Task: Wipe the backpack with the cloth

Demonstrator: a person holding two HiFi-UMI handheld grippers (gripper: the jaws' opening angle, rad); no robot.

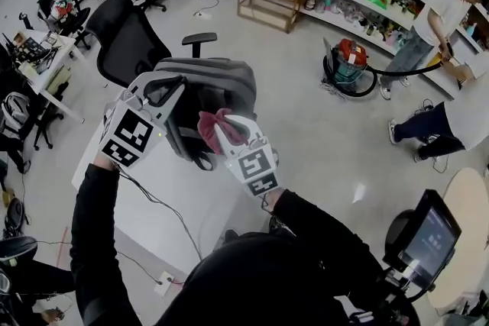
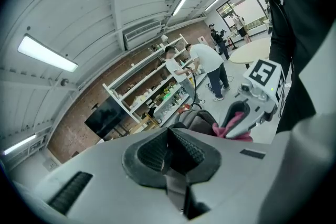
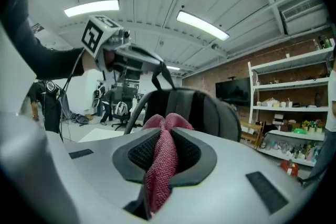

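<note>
While hiding the backpack's [image 1: 221,88] lower front behind both grippers, holding it upright, long axis vertical, at the white table's [image 1: 160,195] far edge. Clamping its grey top strap [image 2: 175,186] tight in the left gripper [image 1: 170,90]. Pinching the red cloth [image 1: 208,121] in the right gripper [image 1: 229,127], just beside the backpack's top. Leaving open floor [image 1: 306,126] beyond, office chair [image 1: 126,42] behind.

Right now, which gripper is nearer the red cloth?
Right: the right gripper is clamped on the cloth, while the left gripper sits apart to its left, shut on the backpack strap.
</note>
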